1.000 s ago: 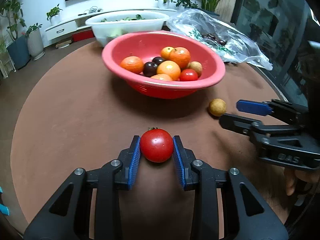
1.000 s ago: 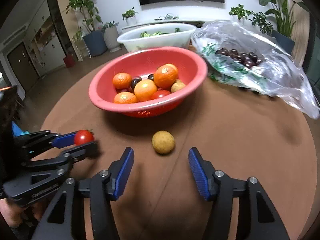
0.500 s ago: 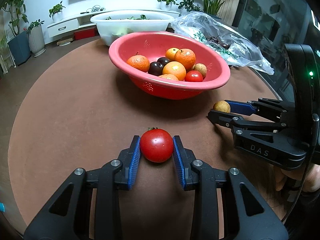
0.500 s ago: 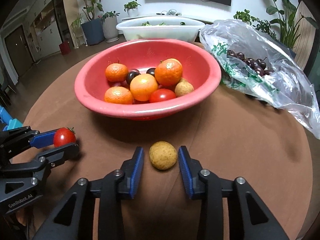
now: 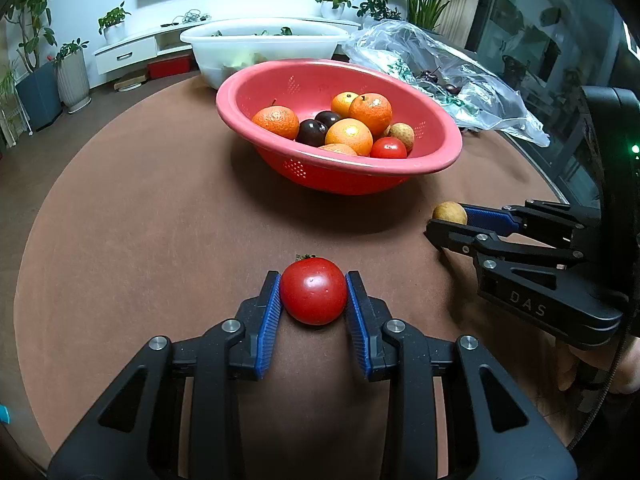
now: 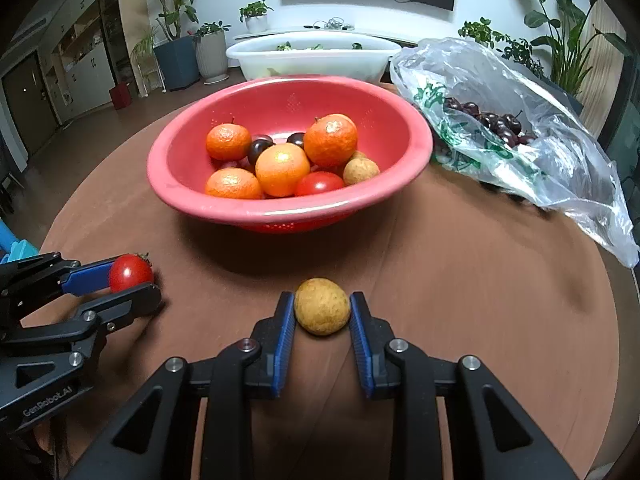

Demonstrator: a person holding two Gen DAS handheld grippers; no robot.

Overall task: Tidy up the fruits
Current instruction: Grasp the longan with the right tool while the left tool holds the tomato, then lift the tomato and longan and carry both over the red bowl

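Observation:
My left gripper (image 5: 313, 280) is shut on a red tomato (image 5: 313, 292), low over the brown round table (image 5: 140, 240). To its right, my right gripper (image 6: 322, 300) is shut on a small round tan fruit (image 6: 322, 306); both blue pads press its sides. The right wrist view shows the tomato (image 6: 130, 273) in the left gripper (image 6: 134, 280) at the left. In the left wrist view the tan fruit (image 5: 449, 213) sits at the tips of the right gripper (image 5: 444, 224). A red colander bowl (image 5: 440, 152) behind both holds several oranges, dark plums, a tomato and tan fruits.
A clear plastic bag (image 6: 560, 168) with dark cherries lies at the right rear of the table. A white basin (image 5: 264, 40) stands behind the red bowl. A person's hand (image 5: 600, 368) holds the right gripper at the table's right edge. Potted plants and a cabinet stand beyond.
The right gripper moved in around the tan fruit and its jaws shut from wide apart onto it. The left gripper kept its hold on the tomato, in place.

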